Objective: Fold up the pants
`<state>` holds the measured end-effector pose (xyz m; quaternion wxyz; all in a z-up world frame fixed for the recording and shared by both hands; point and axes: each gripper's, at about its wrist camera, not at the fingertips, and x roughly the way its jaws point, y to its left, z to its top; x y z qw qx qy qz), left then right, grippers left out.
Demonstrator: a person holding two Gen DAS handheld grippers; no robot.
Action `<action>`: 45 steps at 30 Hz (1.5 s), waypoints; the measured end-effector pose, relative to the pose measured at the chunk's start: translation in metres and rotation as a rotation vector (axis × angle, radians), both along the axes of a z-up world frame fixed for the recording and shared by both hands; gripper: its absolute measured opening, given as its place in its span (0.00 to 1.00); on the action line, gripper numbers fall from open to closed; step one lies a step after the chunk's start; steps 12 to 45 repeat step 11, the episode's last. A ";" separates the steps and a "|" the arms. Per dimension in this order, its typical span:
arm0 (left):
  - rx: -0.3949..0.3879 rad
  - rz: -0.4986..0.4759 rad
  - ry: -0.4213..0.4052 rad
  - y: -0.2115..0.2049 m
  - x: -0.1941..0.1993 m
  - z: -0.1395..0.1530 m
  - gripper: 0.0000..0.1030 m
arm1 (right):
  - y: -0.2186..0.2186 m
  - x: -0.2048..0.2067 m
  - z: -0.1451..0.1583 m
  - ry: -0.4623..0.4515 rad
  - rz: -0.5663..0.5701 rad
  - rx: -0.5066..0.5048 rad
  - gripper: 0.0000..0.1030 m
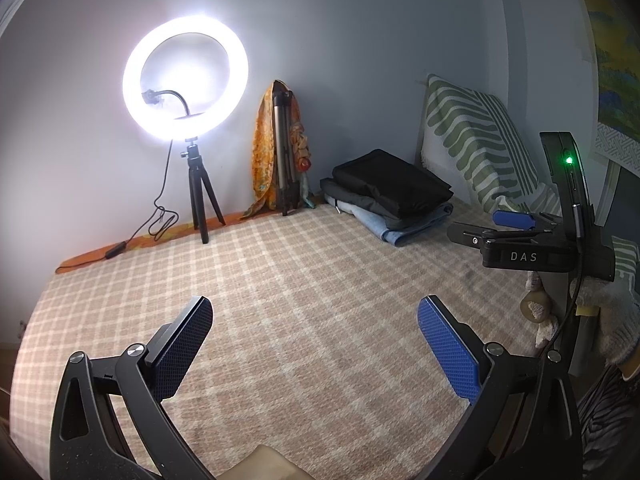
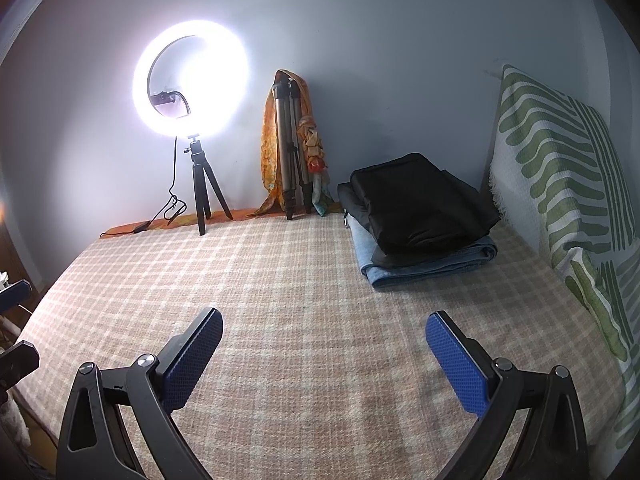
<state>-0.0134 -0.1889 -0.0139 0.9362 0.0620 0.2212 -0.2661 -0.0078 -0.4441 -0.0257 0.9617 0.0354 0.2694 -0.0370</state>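
Risks first. Only a stack of folded garments (image 2: 420, 224) in view, at far corner of bed (image 2: 280, 280), against striped green-white cushion (image 2: 560, 168): black item on top, dark grey under it, pale blue denim at bottom. No loose pants on open plaid cover betw. grippers and stack. Can't tell which piece is the one to fold, or whether stack is already done; grabbing top black piece may drag whole pile, undo folds below. Denim edge sticks out nearest grippers, so a low pinch could catch wrong layer. Ring light on tripod (image 2: 192, 80) stands left of stack, cable trailing along bed edge; folded tripod w/ orange scarf (image 2: 288, 148) just left of stack, leaning on wall. A wide sweep toward stack could knock either over. Glare from light washes out wall detail on that side.

Pose. Left gripper (image 1: 316, 344) held low over bed, well short of stack, pointing fwd toward it, jaws spread wide, nothing betw. blue pads. Right gripper (image 2: 324, 356) same attitude, closer to stack and cushion, jaws spread wide too, empty. From left wrist view, right gripper (image 1: 492, 228) seen side-on near stack's front corner, level, above the cover, touching nothing. Hands themselves mostly out of frame.
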 end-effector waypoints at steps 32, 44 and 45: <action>-0.002 -0.002 0.004 0.003 0.001 -0.001 0.99 | 0.002 -0.001 -0.001 0.004 -0.002 0.003 1.00; -0.002 -0.002 0.004 0.003 0.001 -0.001 0.99 | 0.002 -0.001 -0.001 0.004 -0.002 0.003 1.00; -0.002 -0.002 0.004 0.003 0.001 -0.001 0.99 | 0.002 -0.001 -0.001 0.004 -0.002 0.003 1.00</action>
